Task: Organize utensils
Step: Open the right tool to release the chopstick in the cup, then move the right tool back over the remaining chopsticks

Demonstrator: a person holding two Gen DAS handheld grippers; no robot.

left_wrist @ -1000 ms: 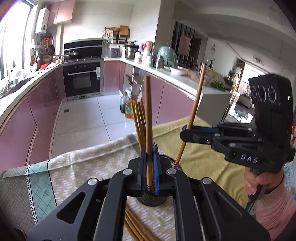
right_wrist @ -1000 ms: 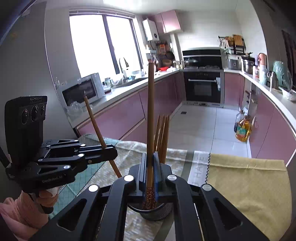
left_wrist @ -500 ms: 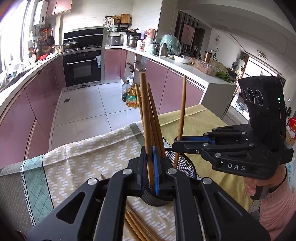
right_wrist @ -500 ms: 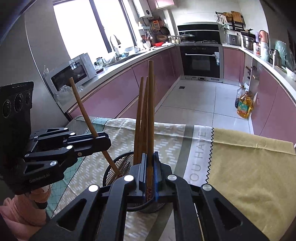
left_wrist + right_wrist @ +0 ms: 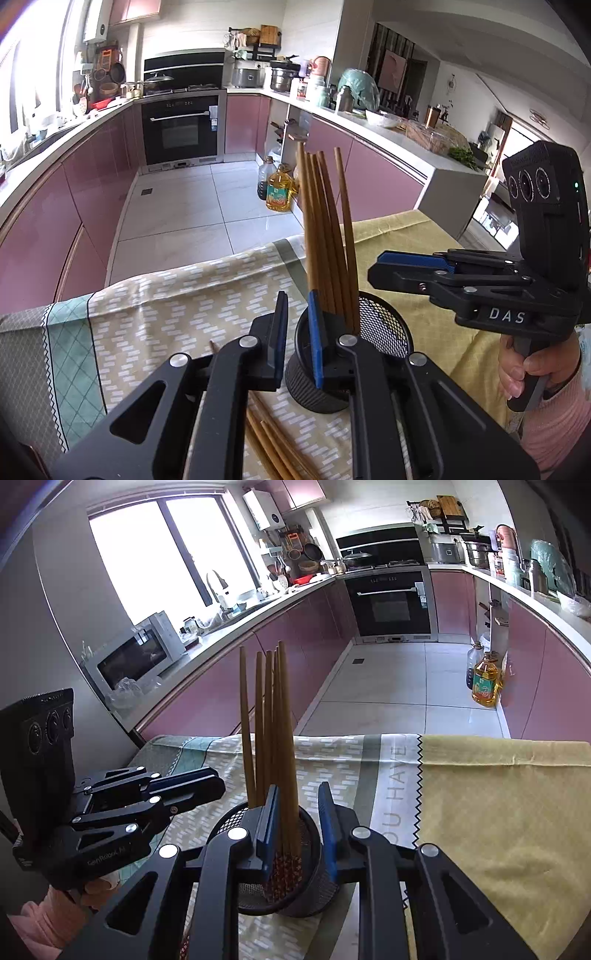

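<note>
A black mesh holder [image 5: 380, 332] [image 5: 321, 882] stands on the tablecloth with several wooden chopsticks [image 5: 325, 229] [image 5: 273, 720] upright in it. My left gripper [image 5: 297, 306] sits at the holder's left rim. Its jaws are opening, with a clear gap and nothing between the blue pads. My right gripper [image 5: 298, 794] is over the holder and its jaws are opening too. The chopsticks rise between its pads, which do not press on them. Each view shows the other gripper from the side: the right gripper [image 5: 376, 266] and the left gripper [image 5: 218, 786]. More loose chopsticks [image 5: 273, 443] lie under my left gripper.
A patterned tablecloth [image 5: 166, 306] and a yellow cloth [image 5: 498, 812] cover the table, whose far edge drops to the tiled kitchen floor. Oil bottles [image 5: 279, 188] stand on the floor. A microwave [image 5: 136, 657] sits on the counter at the left. A hand in a pink sleeve [image 5: 546, 398] holds the right gripper.
Both grippers came down over the holder, each with one chopstick in its jaws. Both jaws have now parted, and those chopsticks stand free in the holder with the others.
</note>
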